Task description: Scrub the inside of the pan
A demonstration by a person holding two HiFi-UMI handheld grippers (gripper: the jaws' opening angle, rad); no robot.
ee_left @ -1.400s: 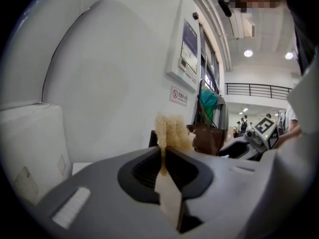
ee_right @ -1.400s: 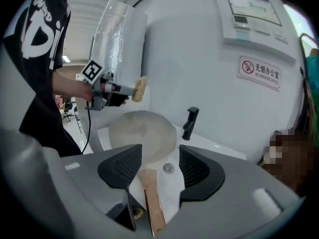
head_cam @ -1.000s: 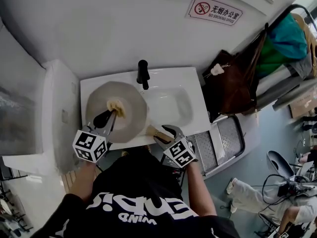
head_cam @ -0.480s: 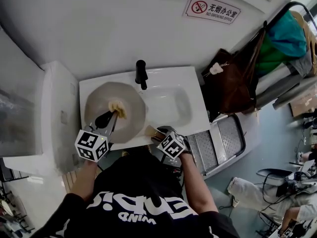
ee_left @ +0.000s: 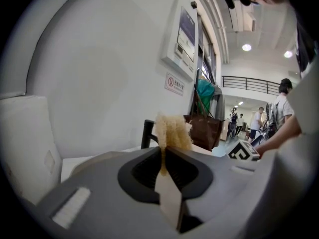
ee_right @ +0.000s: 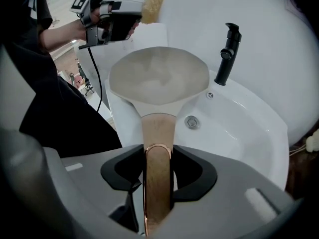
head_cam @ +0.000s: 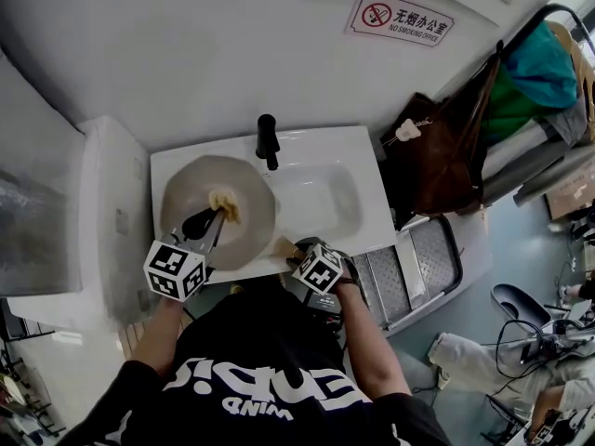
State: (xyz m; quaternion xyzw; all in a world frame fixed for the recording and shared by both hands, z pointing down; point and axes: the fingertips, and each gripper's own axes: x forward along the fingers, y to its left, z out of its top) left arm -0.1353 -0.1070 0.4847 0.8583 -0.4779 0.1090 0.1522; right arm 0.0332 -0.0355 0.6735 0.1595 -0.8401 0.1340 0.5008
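The brown wooden handle point(ee_right: 158, 128) has just been closed on by the right gripper point(ee_right: 158, 156), so the round grey pan point(head_cam: 197, 186), at nine o'clock in the white basin point(head_cam: 364, 161), is steadied. A tan fibrous scrubber point(ee_left: 172, 131) is clamped in the left gripper point(ee_left: 166, 153) above it.

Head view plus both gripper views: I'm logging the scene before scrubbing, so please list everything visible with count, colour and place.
pan: one, grey-beige, on the sink's left part
pan handle: one, light wood with copper trim, pointing toward the person
scrubber: one, pale yellow, held over the pan
sink: one, white, against the wall
faucet: one, black, at the sink's back edge
sign: one, white and red, on the wall
bag: one, brown, right of the sink
left gripper: one, grey, shut on the scrubber
right gripper: one, grey, jaws have just been closing, pads now on the pan handle
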